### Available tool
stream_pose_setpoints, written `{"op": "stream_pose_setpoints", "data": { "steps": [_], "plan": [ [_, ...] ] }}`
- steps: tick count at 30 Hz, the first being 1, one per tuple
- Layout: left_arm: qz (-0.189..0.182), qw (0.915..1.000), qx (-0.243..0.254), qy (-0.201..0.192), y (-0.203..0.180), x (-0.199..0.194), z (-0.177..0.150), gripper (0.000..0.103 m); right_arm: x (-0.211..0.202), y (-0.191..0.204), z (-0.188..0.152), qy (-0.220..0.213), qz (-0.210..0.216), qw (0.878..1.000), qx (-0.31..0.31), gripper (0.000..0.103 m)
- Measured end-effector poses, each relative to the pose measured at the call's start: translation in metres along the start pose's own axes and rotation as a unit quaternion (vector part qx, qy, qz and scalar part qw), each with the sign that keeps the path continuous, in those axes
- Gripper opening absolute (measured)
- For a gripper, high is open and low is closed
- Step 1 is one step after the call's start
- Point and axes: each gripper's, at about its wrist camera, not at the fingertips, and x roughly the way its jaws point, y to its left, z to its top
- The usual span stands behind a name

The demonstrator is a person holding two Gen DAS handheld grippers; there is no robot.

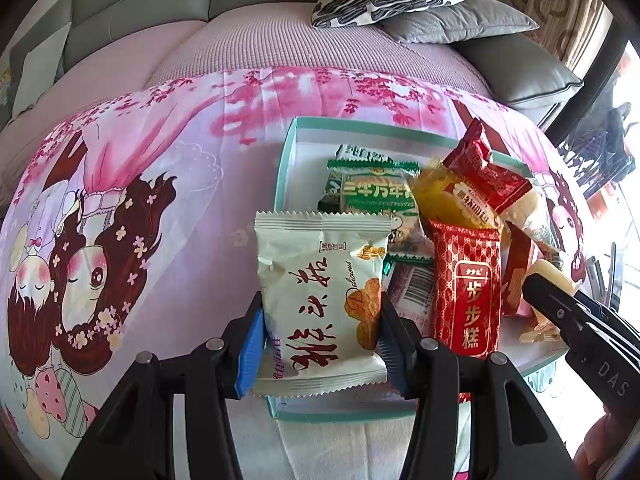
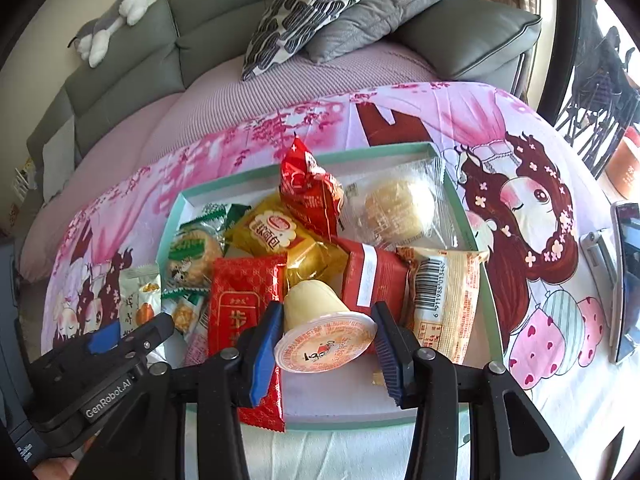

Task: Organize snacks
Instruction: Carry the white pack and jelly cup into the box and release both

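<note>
The left gripper (image 1: 320, 336) clamps a white snack packet (image 1: 320, 300) at the near left edge of the teal-rimmed tray (image 2: 476, 248). The right gripper (image 2: 326, 344) grips a pale jelly cup (image 2: 320, 328) above the piled snacks in the tray, which sits on the pink-clothed bench (image 1: 160, 200).

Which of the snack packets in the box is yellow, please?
The yellow bread packet in the middle of the box; its neighbours are red, green or clear.
</note>
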Motion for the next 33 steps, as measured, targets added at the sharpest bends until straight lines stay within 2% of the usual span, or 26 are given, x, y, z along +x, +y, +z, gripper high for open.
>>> {"op": "stream_pose_setpoints", "data": {
  "steps": [10, 22, 30, 33],
  "plan": [
    [0.001, 0.9996, 0.017, 0.024, -0.007, 0.008, -0.004, 0.054, 0.008, 0.000, -0.002, 0.022, -0.014, 1.000, -0.006, 0.048],
    [0.007, 0.9991, 0.013, 0.040, -0.007, 0.015, -0.003, 0.054, 0.014, 0.004, -0.004, 0.037, -0.020, 0.999, -0.018, 0.048],
    [0.001, 0.9991, 0.013, 0.040, -0.006, 0.016, -0.002, 0.055, 0.018, 0.005, -0.004, 0.045, -0.026, 0.998, -0.025, 0.048],
    [-0.002, 0.9993, 0.014, 0.036, -0.006, 0.013, -0.003, 0.059, 0.018, 0.004, -0.004, 0.045, -0.024, 0.998, -0.023, 0.050]
  ]
}}
